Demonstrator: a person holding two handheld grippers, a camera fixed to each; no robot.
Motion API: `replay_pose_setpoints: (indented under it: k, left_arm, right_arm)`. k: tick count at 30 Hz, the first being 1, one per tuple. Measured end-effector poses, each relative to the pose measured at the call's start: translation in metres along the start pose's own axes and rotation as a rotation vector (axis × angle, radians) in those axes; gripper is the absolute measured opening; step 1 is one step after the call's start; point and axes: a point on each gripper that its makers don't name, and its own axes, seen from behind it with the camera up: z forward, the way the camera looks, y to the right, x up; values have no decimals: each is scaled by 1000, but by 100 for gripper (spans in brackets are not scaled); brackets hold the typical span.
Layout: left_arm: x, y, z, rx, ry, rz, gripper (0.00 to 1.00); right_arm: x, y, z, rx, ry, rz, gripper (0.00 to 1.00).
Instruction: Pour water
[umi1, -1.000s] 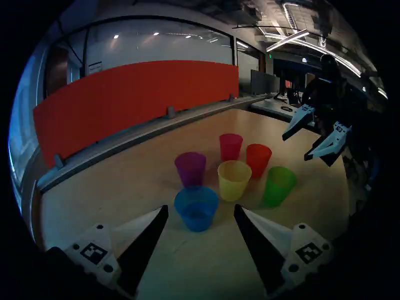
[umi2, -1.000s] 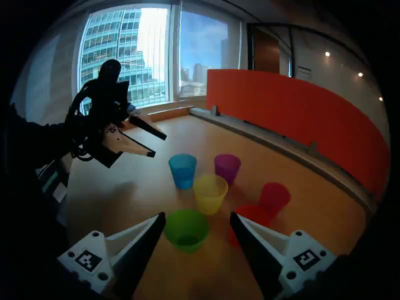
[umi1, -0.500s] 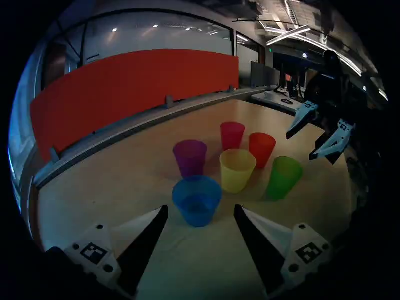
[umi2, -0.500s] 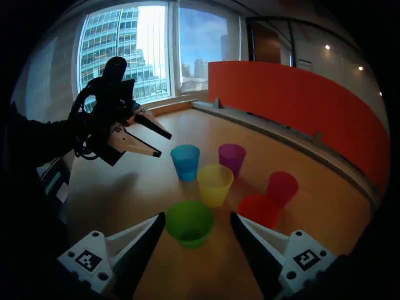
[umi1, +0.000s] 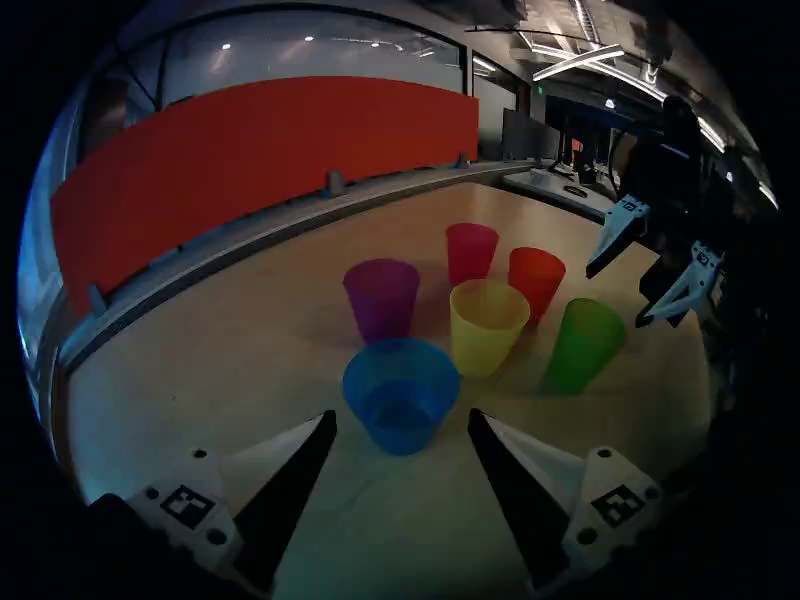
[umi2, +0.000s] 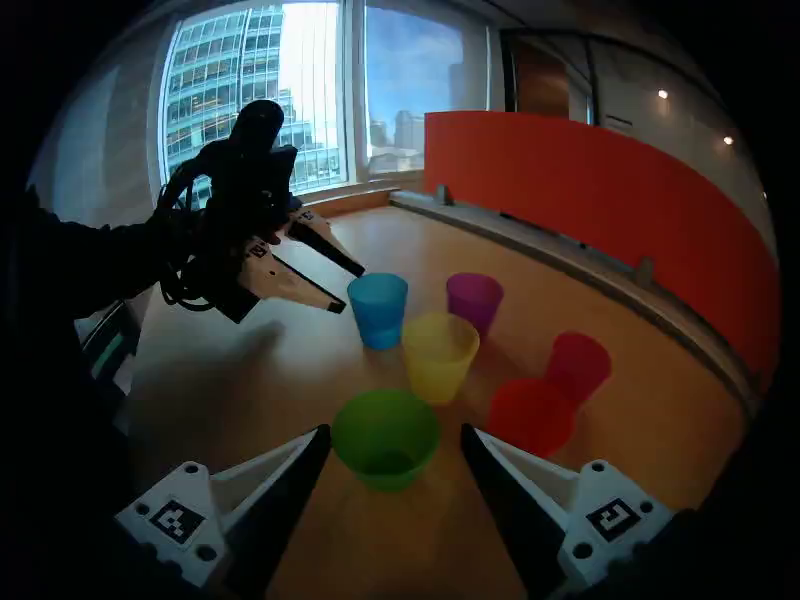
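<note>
With both spread wide and empty, the left gripper frames the blue cup at lower centre and the right gripper the green cup, which look light, thin-walled and easily squashed, so best pinched gently mid-wall.

Wooden table, red partition, windows showing high-rises outside.

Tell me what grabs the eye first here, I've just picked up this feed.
A cluster of six bright cups on the wooden table grabs the eye first, with the yellow cup in its middle. The blue cup stands just ahead of the open left hand-held gripper, the green cup just ahead of the open right hand-held gripper. A long red partition runs along the table's far edge.
</note>
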Motion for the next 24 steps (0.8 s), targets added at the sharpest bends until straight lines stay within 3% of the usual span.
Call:
replay_pose_setpoints:
  k: [10,24]
  left_arm:
    - [-2,-4,20,-5,-26,14,98]
    - [3,-4,35,-10,-39,31,98]
  right_arm:
    - [-3,2,2,-1,-5,7,100]
    - [-6,5,2,0,-2,22,100]
